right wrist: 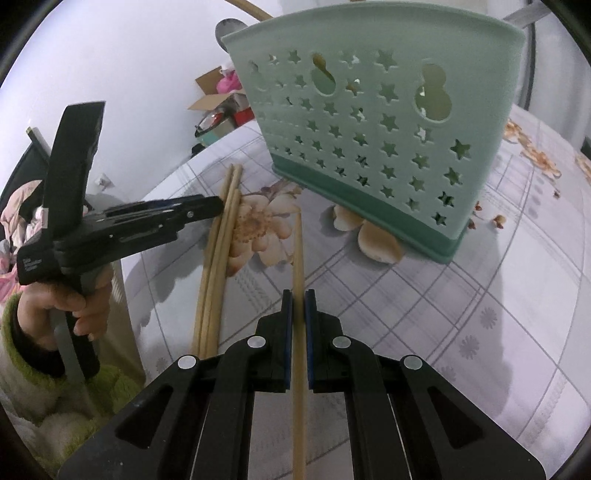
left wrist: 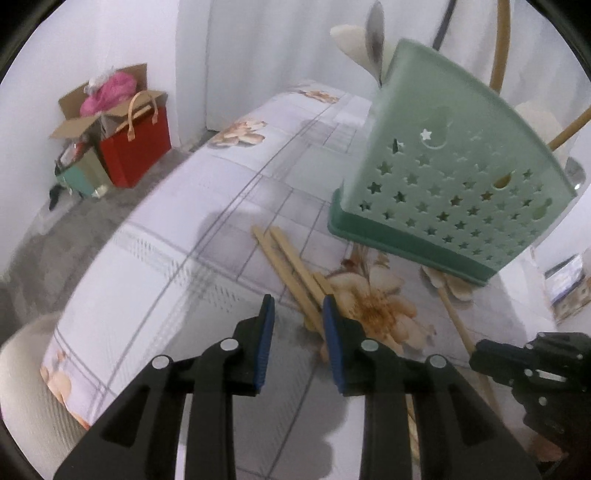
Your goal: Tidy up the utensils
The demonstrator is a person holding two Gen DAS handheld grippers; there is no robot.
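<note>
Loose chopsticks [right wrist: 218,258] lie beside green utensil holder [right wrist: 369,122].

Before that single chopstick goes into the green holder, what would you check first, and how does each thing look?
1. Right gripper shut on the single chopstick: ok.
2. Green holder upright on the table: ok.
3. Left gripper open, holding nothing: ok.
4. Loose chopsticks lie clear of the held one: ok.
5. Free room inside the holder: cannot tell; a spoon already stands in it.
</note>
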